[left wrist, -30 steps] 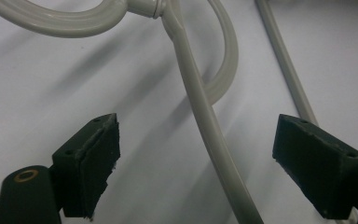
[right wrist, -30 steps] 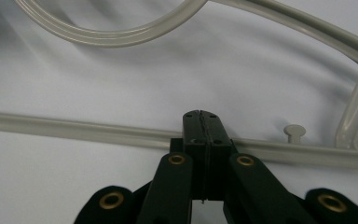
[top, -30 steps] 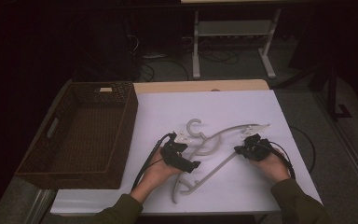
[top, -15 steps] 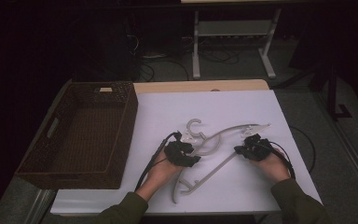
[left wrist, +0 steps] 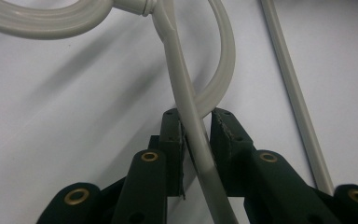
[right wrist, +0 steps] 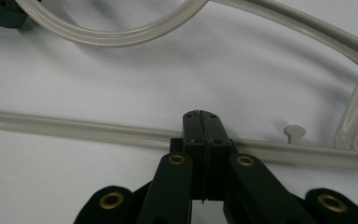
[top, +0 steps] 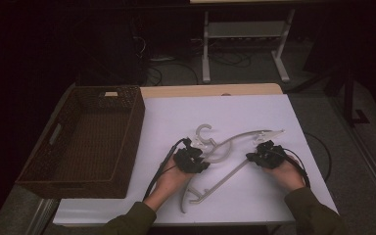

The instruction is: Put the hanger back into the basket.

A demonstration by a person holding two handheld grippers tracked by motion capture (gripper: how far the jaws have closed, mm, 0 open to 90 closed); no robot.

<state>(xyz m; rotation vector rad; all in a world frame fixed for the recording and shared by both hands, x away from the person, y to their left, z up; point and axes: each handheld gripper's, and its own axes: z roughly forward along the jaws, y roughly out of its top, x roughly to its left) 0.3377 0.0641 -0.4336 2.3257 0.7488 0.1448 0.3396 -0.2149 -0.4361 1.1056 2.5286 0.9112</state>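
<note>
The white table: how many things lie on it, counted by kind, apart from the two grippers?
Grey plastic hangers: 1
Brown wicker baskets: 1
Total: 2

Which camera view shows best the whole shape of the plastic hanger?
The high view: the hanger lies flat on the white table with hook, curved arms and bottom bar all visible. The left gripper view gives one arm between the left gripper jaws; the right gripper view gives the bar under the shut right gripper.
</note>
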